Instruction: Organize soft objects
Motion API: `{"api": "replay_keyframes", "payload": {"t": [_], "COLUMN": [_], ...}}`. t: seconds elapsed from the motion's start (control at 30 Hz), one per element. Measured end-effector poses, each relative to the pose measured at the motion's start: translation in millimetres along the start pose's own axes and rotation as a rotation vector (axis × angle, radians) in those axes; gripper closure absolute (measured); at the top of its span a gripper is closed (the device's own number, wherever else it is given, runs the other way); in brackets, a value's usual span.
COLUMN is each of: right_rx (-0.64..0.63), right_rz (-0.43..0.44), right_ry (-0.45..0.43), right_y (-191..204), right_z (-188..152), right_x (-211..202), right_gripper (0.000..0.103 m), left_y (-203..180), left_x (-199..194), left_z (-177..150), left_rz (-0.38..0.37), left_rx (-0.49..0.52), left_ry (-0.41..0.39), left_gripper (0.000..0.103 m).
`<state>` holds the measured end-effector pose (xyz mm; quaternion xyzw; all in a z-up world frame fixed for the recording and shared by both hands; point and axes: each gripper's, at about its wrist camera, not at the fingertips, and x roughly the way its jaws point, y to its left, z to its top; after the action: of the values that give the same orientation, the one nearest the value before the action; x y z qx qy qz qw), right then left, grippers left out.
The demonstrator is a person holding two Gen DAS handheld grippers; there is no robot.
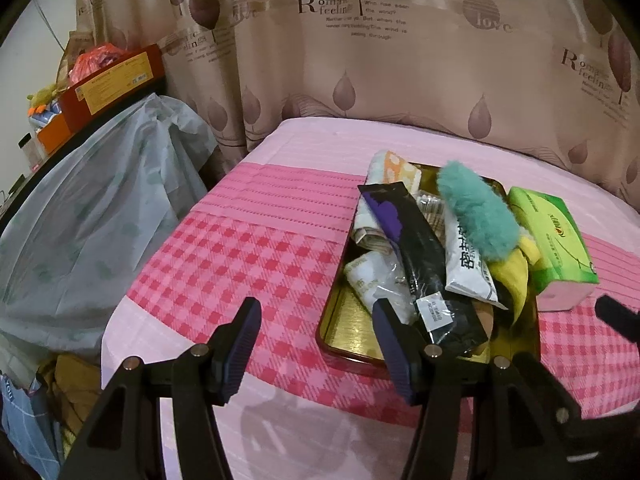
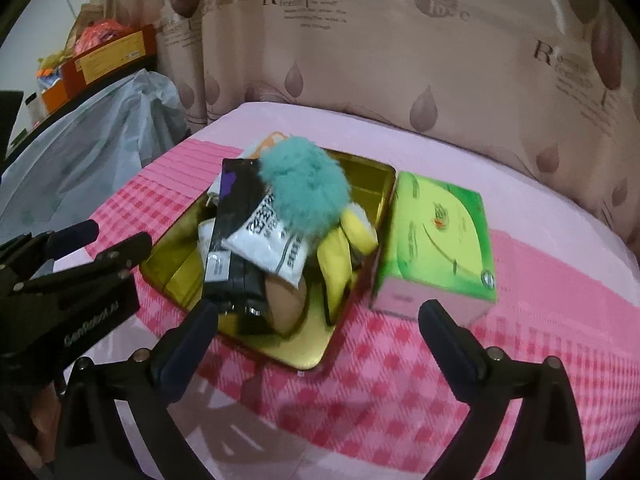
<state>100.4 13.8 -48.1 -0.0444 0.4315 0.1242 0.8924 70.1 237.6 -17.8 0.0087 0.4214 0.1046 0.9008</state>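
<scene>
A gold tin tray point(image 1: 352, 336) point(image 2: 308, 356) lies on the pink checked bed cover. It holds a teal fluffy toy point(image 1: 476, 212) point(image 2: 304, 188) with a yellow part point(image 2: 340, 256), a black packet point(image 1: 420, 248) point(image 2: 236, 216), a white printed packet point(image 1: 468, 264) point(image 2: 268, 244), a clear bag point(image 1: 380, 284) and a folded cloth point(image 1: 396, 168). A green tissue pack point(image 1: 560, 240) point(image 2: 436, 240) lies just right of the tray. My left gripper point(image 1: 316, 320) is open and empty at the tray's near left corner. My right gripper point(image 2: 316, 320) is open and empty before the tray and the pack.
A patterned curtain point(image 1: 360, 60) hangs behind the bed. A plastic-covered piece of furniture point(image 1: 100, 200) stands to the left with red boxes point(image 1: 112, 84) on top. The bed edge point(image 1: 280, 420) runs close below the grippers. The left gripper also shows in the right wrist view point(image 2: 104, 244).
</scene>
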Motion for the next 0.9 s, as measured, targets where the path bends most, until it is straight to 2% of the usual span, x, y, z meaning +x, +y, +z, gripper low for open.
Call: {"api": "replay_keyframes", "payload": {"t": [0.9], "right_rx": [0.051], "right_rz": [0.025], "right_ry": [0.050], "right_y": [-8.7], "right_z": [-14.4], "right_x": [3.6], "right_gripper": [0.003], "left_y": [-3.0], "left_x": [-0.2], "left_z": [0.1], "left_rz": [-0.002], "left_rx": [0.007], "left_ry": [0.004], "left_gripper": [0.044]}}
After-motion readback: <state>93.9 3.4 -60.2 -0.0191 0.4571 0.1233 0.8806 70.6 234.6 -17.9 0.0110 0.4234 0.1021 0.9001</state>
